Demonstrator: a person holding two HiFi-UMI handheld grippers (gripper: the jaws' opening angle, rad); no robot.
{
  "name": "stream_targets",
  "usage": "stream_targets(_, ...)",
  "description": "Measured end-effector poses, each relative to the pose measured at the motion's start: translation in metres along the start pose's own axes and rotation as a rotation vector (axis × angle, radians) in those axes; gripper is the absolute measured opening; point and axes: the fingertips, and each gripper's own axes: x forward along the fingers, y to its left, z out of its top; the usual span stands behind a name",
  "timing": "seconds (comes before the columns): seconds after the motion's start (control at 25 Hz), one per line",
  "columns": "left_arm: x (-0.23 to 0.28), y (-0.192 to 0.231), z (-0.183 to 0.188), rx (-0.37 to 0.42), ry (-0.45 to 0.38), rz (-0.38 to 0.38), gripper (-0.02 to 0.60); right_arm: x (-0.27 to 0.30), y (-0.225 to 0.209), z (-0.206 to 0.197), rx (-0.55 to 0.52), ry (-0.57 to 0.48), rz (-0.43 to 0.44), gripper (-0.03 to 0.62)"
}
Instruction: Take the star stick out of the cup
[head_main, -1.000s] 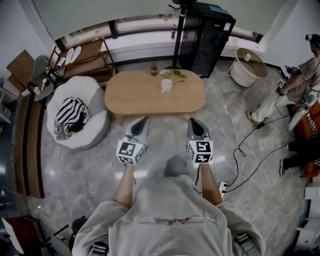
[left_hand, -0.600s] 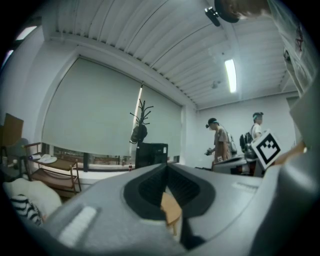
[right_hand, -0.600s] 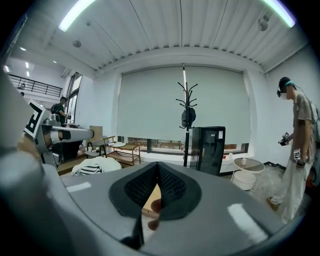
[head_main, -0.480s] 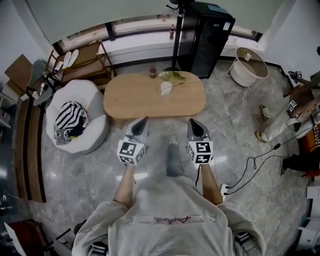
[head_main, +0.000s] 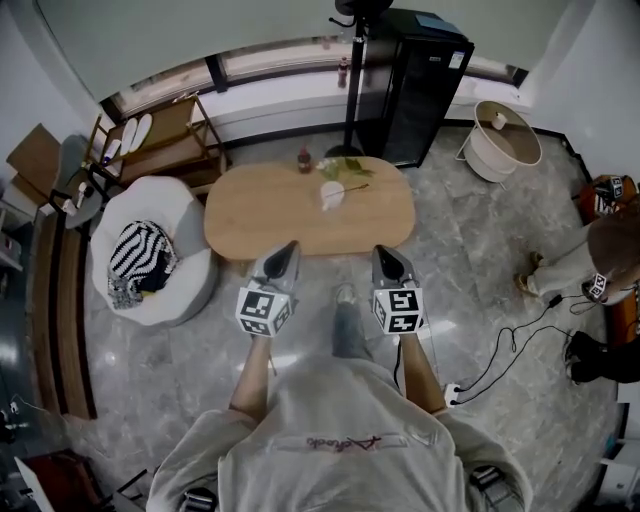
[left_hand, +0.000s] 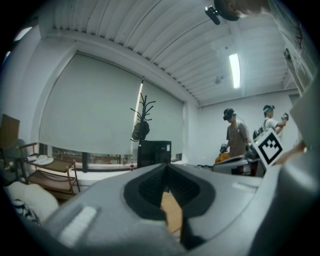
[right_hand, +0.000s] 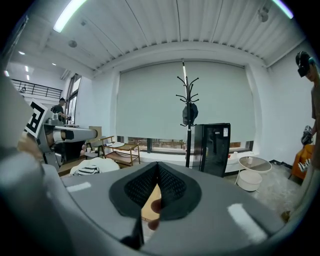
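A white cup (head_main: 333, 196) stands on the far half of the oval wooden table (head_main: 260, 215). A thin stick (head_main: 354, 187) leans out of it to the right; its star end is too small to make out. Green leaves (head_main: 346, 165) and a small red bottle (head_main: 305, 160) sit behind the cup. My left gripper (head_main: 290, 247) and right gripper (head_main: 383, 251) hover side by side over the floor just short of the table's near edge. Both are shut and hold nothing. In the left gripper view (left_hand: 166, 167) and the right gripper view (right_hand: 158, 165), the jaws meet at the tips.
A white beanbag (head_main: 170, 275) carrying a striped cloth sits left of the table. Behind the table stand a black cabinet (head_main: 425, 85) and a coat stand (head_main: 352, 80). A round white side table (head_main: 505, 135) is at the back right. Cables (head_main: 500, 340) and a person (head_main: 590, 255) are to the right.
The table has come slightly nearer as I stepped forward. The person at the right has moved lower along that side. Both grippers stay shut in the same pose.
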Motion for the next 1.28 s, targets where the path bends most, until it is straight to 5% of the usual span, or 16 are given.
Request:
stream_targets(0.88, 0.244, 0.111, 0.054, 0.004, -0.001, 0.064, 0.002, 0.231, -0.138, 0.095, -0.013, -0.023, 0.089, 0.003)
stream_targets(1.28, 0.299, 0.143, 0.042, -0.001, 0.045, 0.094, 0.002, 0.308, -0.160, 0.101, 0.009, -0.009, 0.152, 0.003)
